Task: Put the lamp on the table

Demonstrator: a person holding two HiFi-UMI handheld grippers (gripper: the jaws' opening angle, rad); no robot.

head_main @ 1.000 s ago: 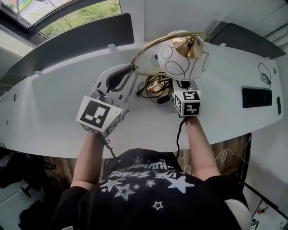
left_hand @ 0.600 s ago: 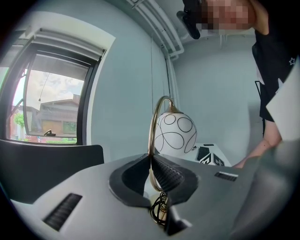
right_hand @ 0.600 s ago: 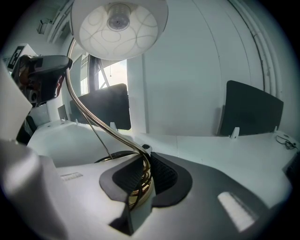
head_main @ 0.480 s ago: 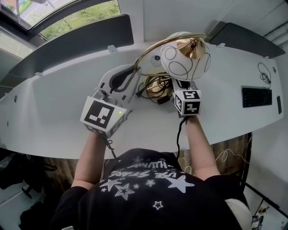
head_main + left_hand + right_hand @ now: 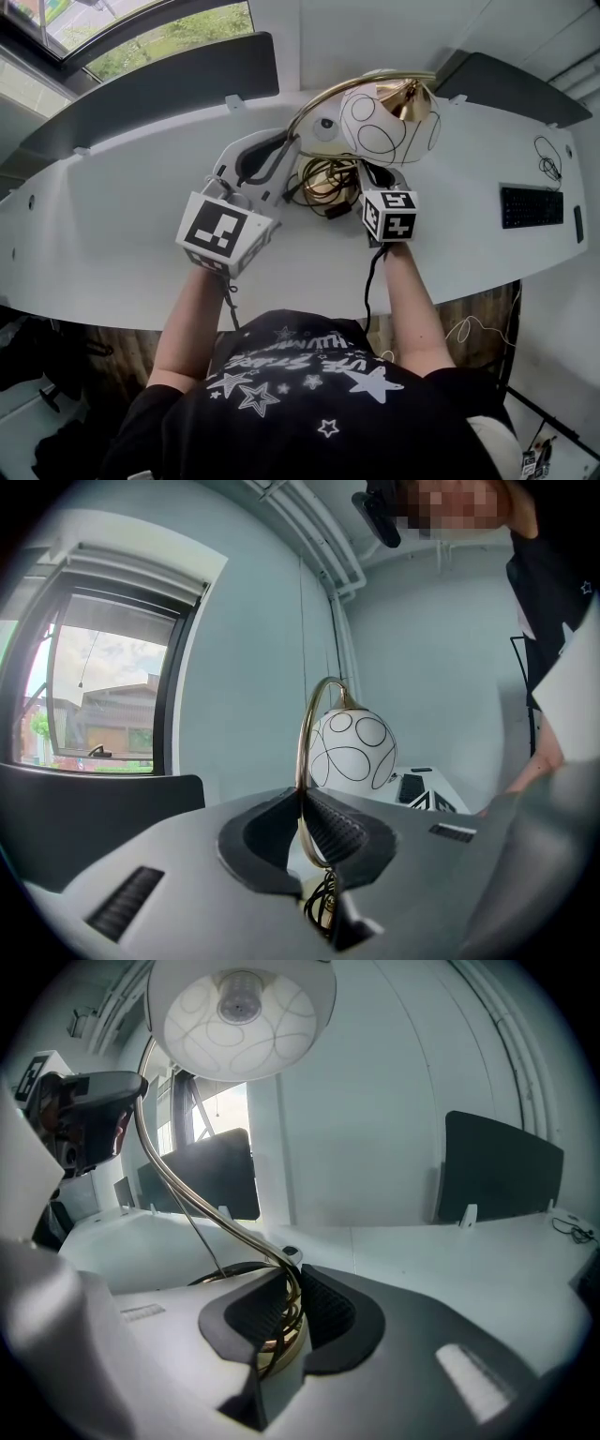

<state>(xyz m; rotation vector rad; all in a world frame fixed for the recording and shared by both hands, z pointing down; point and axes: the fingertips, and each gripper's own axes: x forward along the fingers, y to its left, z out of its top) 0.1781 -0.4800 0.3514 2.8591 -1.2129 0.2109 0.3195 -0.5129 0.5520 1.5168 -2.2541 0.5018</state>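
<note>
The lamp has a white globe shade (image 5: pixel 389 120) with black loops, a curved gold arm (image 5: pixel 314 101) and a gold base (image 5: pixel 328 178) with coiled cord. It is held just over the white table (image 5: pixel 112 234). My left gripper (image 5: pixel 277 156) is shut on the gold arm (image 5: pixel 305 752), with the globe (image 5: pixel 352 752) beyond it. My right gripper (image 5: pixel 373 174) sits partly hidden under the globe. In the right gripper view it (image 5: pixel 292 1305) is shut on the lamp's lower stem and base (image 5: pixel 279 1340), with the shade (image 5: pixel 242 1012) overhead.
A black keyboard (image 5: pixel 532 206) and a thin cable (image 5: pixel 548 155) lie on the table's right end. Dark partition panels (image 5: pixel 178 80) (image 5: pixel 516 80) stand along the far edge, with a window behind. A black cord (image 5: pixel 373 281) hangs off the near edge by my right arm.
In the head view the left gripper and the lamp have drifted slightly right and away. Both grips are unchanged.
</note>
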